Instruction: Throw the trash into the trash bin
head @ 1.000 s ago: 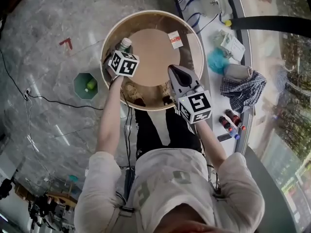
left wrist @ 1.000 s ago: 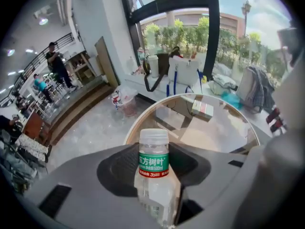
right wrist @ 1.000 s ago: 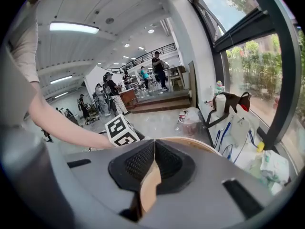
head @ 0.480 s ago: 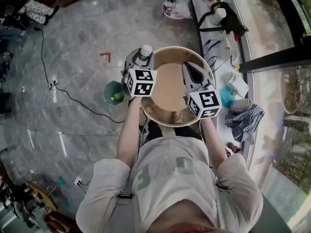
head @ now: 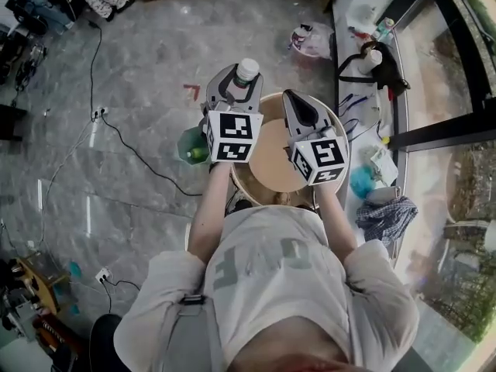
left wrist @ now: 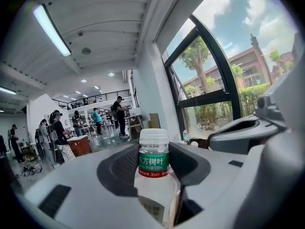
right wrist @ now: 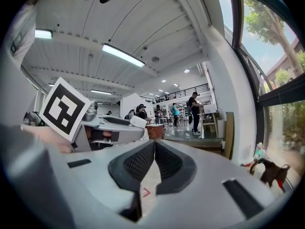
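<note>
Grey marble floor (head: 132, 76) of an open hall, with a glazed wall (left wrist: 214, 70) on one side giving onto trees and a brick building, and strip lights (left wrist: 50, 30) on a ribbed ceiling.

- **Bottle:** Clear plastic bottle (left wrist: 152, 190) with a white screw cap and a green label printed "方树叶" and "500ml" above a red band. Held upright in the air, cap (head: 246, 70) seen from the head view over the floor just past the table edge.
- **Left gripper:** Left gripper (left wrist: 153, 152) part-open, ribbed black pads clamped on the bottle below the cap.
- **Right gripper:** Right gripper (right wrist: 154, 163) alongside, pads closed together, nothing between them.
- **Marker cubes:** Black-and-white cube on each gripper, left (head: 232, 136) and right (head: 319, 161).
- **Below the grippers:** Round wooden table (head: 273, 157). Green trash bin (head: 190, 144) on the floor just beside it, partly covered by the left cube and well apart from the bottle.
- **Farther out:** Black cable (head: 132, 149), red floor mark (head: 191, 91), cluttered side counter (head: 364, 91) and checked cloth (head: 385, 217).
</note>
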The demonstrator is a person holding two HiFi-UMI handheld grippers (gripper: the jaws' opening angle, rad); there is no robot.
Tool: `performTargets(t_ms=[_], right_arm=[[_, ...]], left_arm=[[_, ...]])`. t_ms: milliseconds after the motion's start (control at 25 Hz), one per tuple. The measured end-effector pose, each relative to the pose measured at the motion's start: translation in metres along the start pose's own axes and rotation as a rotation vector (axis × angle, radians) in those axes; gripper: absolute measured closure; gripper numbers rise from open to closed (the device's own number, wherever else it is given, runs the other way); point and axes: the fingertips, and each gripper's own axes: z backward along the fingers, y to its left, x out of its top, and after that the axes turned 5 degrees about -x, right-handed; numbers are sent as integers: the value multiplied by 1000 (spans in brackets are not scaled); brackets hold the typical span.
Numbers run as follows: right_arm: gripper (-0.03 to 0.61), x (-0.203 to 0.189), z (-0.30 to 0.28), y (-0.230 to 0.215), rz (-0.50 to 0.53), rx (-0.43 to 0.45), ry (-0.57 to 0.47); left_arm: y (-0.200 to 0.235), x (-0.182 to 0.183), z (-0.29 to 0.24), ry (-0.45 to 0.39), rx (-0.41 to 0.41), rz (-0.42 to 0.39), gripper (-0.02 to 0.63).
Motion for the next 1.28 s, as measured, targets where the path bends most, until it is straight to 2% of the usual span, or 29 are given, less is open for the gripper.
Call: performTargets(t_ms=[280,600,800,960,1160,1280], right_arm=[[563,-19,-14,27,8,60,53],[563,-62,-52,58,19,127,190],[563,-109,-81,105,-15,234,308],[563,-160,-108,145,-20,283,425],[563,-231,-139,204,-70,343,559],[563,-263,-149,231,-91,394,608]], left_arm=[[25,-25,15,5,30,61,413],[105,-114,29,75,182,170,413],[165,-209,43,103,266,257,413],[205,-290,51,129,306,273,413],[240,-399,49,94,321,343,413],[248,-455,39,114,351,394,413]])
